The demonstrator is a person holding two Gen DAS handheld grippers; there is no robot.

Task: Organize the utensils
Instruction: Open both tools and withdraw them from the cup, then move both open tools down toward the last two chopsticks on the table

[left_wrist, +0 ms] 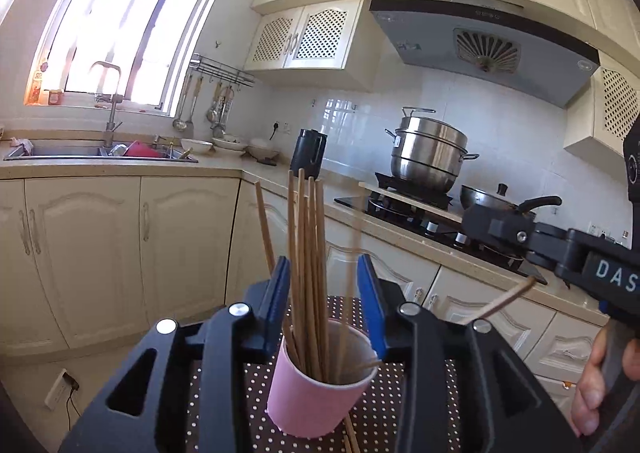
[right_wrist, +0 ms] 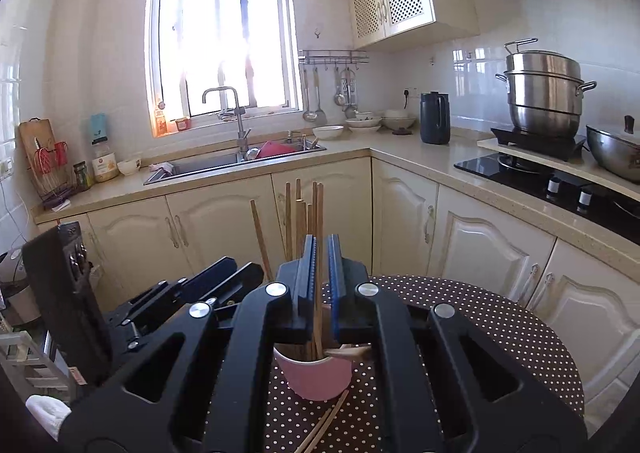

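Sunlight from the kitchen window washed over cream cabinets, and nearer the cameras a round desk [right_wrist: 500, 317] under a dotted brown cloth carried the work. At the left of the scene the left gripper [left_wrist: 325, 293] stood with its blue pads spread either side of the bundle of chopsticks [left_wrist: 306, 253], touching none of them; one blurred stick beside its right pad looked loose and falling into the pink cup [left_wrist: 316, 389], which would explain the gap between the pads. The sticks stood upright in that cup, leaning on its rim, probably because the cup served as the holder that kept them together. Near the cup's base a few stray chopsticks [right_wrist: 324, 427] lay flat on the cloth, apparently not yet gathered. Further right, the right gripper [right_wrist: 323, 277] had its pads pressed almost together on a single thin stick [left_wrist: 502, 303], held slantwise above the cup's mouth, likely so its tip could be slid in beside the rest. A hand [left_wrist: 596, 381] gripped that tool's handle at the far right.
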